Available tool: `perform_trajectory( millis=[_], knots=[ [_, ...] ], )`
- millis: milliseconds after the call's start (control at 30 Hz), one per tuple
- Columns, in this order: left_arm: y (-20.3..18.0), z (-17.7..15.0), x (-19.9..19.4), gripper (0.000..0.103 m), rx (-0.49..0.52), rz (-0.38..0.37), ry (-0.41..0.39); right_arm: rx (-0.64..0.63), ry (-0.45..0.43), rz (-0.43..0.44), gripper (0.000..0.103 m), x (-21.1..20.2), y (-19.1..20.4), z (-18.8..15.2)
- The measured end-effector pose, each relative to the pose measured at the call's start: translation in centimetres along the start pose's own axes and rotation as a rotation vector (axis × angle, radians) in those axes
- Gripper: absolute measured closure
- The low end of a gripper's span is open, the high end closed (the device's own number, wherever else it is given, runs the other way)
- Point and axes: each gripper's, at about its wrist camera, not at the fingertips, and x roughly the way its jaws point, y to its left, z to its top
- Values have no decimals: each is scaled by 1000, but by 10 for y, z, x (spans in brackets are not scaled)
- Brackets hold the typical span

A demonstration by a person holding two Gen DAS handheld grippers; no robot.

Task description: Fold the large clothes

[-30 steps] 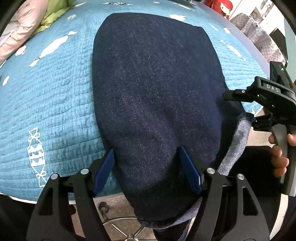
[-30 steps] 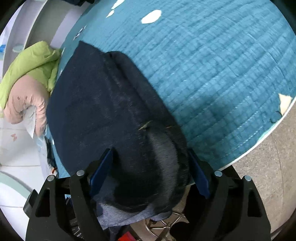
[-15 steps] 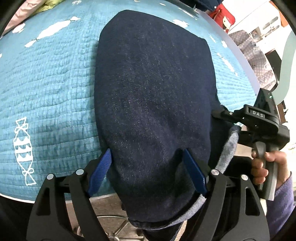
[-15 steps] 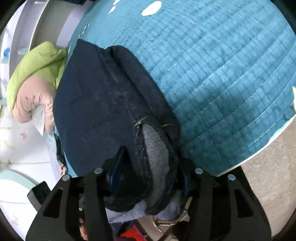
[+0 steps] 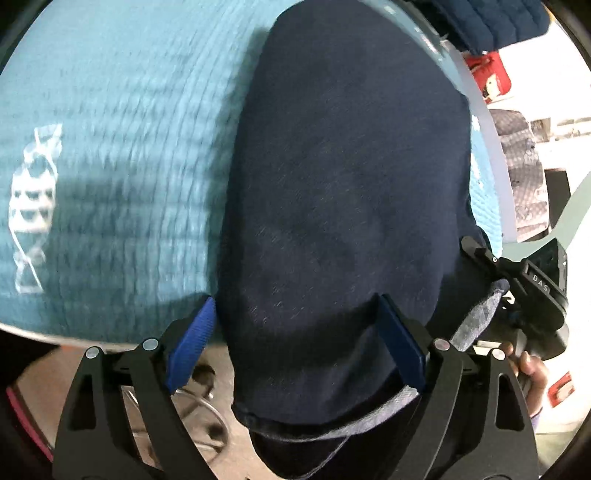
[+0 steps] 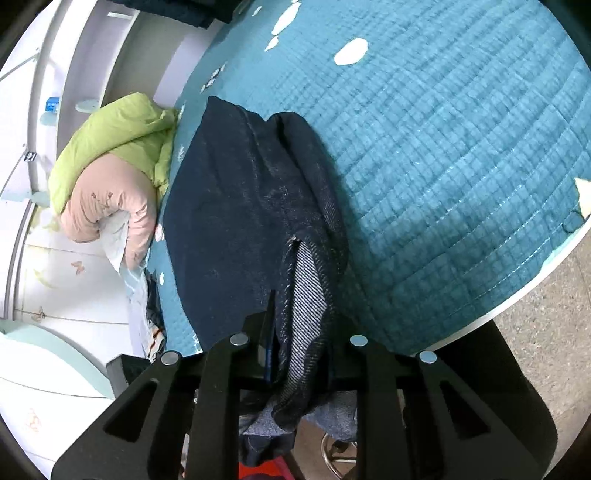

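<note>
Dark blue jeans (image 5: pixel 343 184) lie along a teal quilted table cover (image 5: pixel 122 122), their near end hanging over the table's front edge. My left gripper (image 5: pixel 295 339) is open, its blue pads on either side of the hanging denim. My right gripper (image 6: pixel 301 354) is shut on a bunched edge of the jeans (image 6: pixel 258 206), whose pale inner side shows between the jaws. The right gripper also shows in the left wrist view (image 5: pixel 532 291), at the jeans' right edge.
A green and pink bundle of clothes (image 6: pixel 114 173) lies at the far left of the table. A folded dark blue stack (image 5: pixel 487 18) sits at the far end. A chair base (image 5: pixel 199 417) stands on the floor below the front edge.
My right gripper has closed on the jeans' edge, bunching the denim. My left gripper has stayed open while its view swung left and closer.
</note>
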Motion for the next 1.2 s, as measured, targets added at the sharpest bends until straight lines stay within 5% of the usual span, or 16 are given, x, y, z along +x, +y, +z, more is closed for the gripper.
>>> perform_trajectory(
  millis=[200, 367, 533, 833, 1200],
  knots=[
    [-3, -2, 8, 27, 18, -55, 24, 58, 7, 8, 85, 5, -11, -1],
    [-19, -10, -22, 66, 167, -50, -65, -68, -6, -62, 85, -4, 22, -6],
    [-39, -7, -62, 70, 290, -19, -157, -222, -32, -114, 85, -8, 78, -21],
    [-18, 9, -145, 70, 335, -43, -307, -442, -38, -85, 85, 2, 186, -51],
    [118, 29, -310, 70, 226, 39, -542, -720, 51, 81, 85, 104, 392, -87]
  ],
)
